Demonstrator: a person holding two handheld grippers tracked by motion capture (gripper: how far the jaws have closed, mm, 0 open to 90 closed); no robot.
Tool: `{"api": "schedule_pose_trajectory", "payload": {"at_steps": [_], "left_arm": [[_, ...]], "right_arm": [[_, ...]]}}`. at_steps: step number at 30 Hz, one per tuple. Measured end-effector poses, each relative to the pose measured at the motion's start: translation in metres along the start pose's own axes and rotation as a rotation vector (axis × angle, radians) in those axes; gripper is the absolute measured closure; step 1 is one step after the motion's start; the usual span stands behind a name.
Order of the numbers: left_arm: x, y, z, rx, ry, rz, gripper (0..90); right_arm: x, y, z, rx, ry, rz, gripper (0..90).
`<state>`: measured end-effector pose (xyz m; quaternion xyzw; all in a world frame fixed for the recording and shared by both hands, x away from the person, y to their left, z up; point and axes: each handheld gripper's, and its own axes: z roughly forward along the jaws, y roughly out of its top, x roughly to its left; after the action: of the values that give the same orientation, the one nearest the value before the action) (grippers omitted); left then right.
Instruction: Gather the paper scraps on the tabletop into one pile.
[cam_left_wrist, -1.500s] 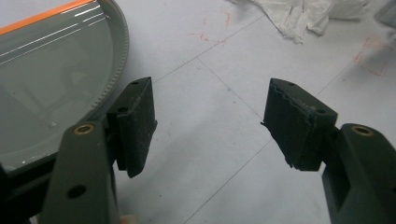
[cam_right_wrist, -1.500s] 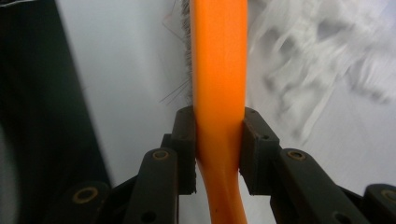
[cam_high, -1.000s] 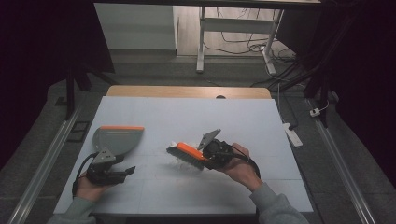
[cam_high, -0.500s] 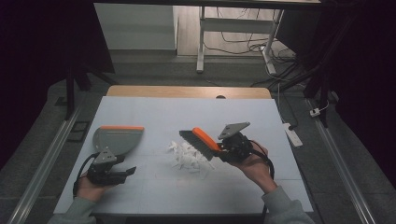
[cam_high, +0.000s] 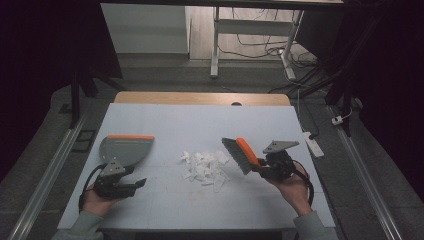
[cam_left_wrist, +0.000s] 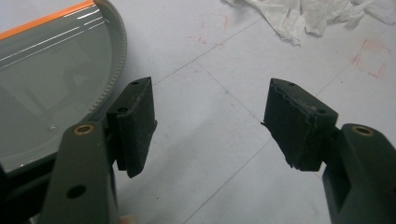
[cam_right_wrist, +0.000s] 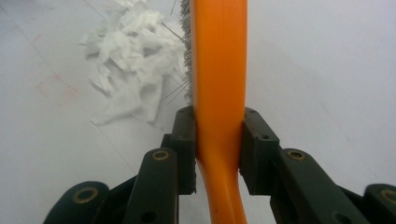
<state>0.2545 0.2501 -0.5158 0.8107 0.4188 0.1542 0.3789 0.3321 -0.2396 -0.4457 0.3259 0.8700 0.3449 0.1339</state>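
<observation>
On a pale blue-grey desk (cam_high: 165, 120), the right claw (cam_high: 257, 166) is clamped on the orange plastic handle of a small hand brush with grey bristles (cam_high: 239, 153), held raised just to the right of a loose pile of torn white paper scraps (cam_high: 205, 165) at the desk's centre. The left claw (cam_high: 136, 184) stands open and empty, just beside a grey plastic dustpan with an orange front edge (cam_high: 125, 149) lying flat at the left. The brush looks light and stiff, best gripped on its narrow handle, while the scraps seem feather-light and likely to scatter under a hard sweep.
</observation>
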Motion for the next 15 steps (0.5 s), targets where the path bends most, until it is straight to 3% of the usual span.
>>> {"api": "schedule_pose_trajectory", "payload": {"at_steps": [9,15], "left_arm": [[-0.003,0.002,0.001,-0.013,0.0,0.012,34.2],[-0.006,0.004,0.001,-0.024,0.001,0.02,34.1]], "right_arm": [[-0.016,-0.033,-0.01,-0.019,-0.046,0.068,69.7],[-0.018,-0.04,-0.01,-0.034,-0.056,0.073,69.7]]}}
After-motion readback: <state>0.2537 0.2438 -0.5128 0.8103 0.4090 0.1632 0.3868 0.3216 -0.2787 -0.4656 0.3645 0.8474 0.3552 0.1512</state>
